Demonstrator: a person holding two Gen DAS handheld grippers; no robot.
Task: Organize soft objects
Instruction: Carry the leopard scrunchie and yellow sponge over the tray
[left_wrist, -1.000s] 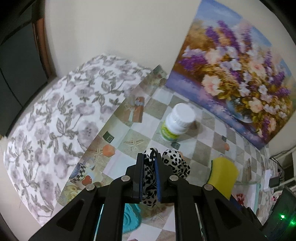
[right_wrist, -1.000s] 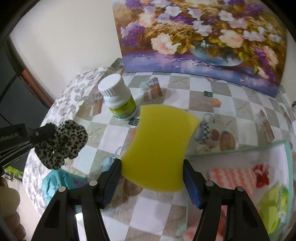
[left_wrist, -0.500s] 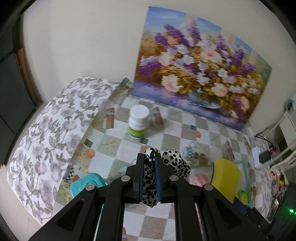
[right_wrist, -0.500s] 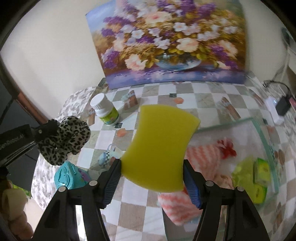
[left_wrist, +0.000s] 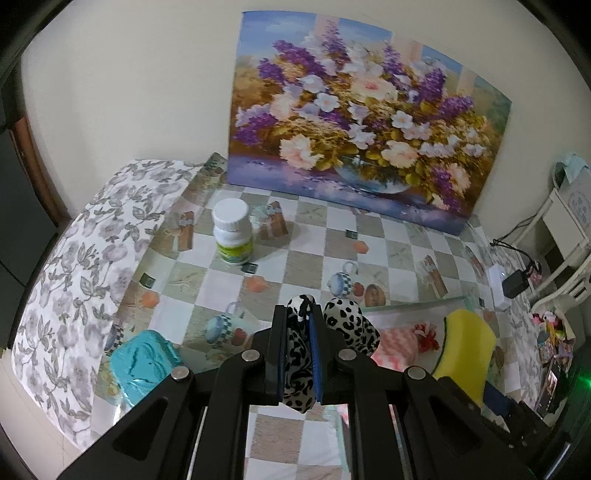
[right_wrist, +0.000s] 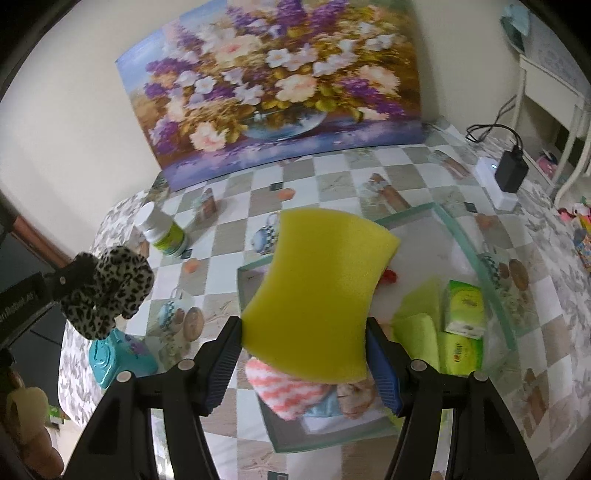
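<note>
Scrunchie (left_wrist: 300, 354), leopard-print, pinched in the nearly shut left hand-held gripper (left_wrist: 298, 332), held above the checkered counter (left_wrist: 303, 254). Sponge (right_wrist: 317, 295), yellow, clamped by its two edges in the right hand-held gripper (right_wrist: 304, 354), over a clear tray (right_wrist: 476, 254) holding a pink-and-white striped cloth (right_wrist: 280, 391), green packets (right_wrist: 461, 325) and a light-green cloth (right_wrist: 417, 325). White bottle (left_wrist: 232, 230) and teal case (left_wrist: 142, 360) stand on the counter; flower painting (left_wrist: 354, 122) leans against the wall.
</note>
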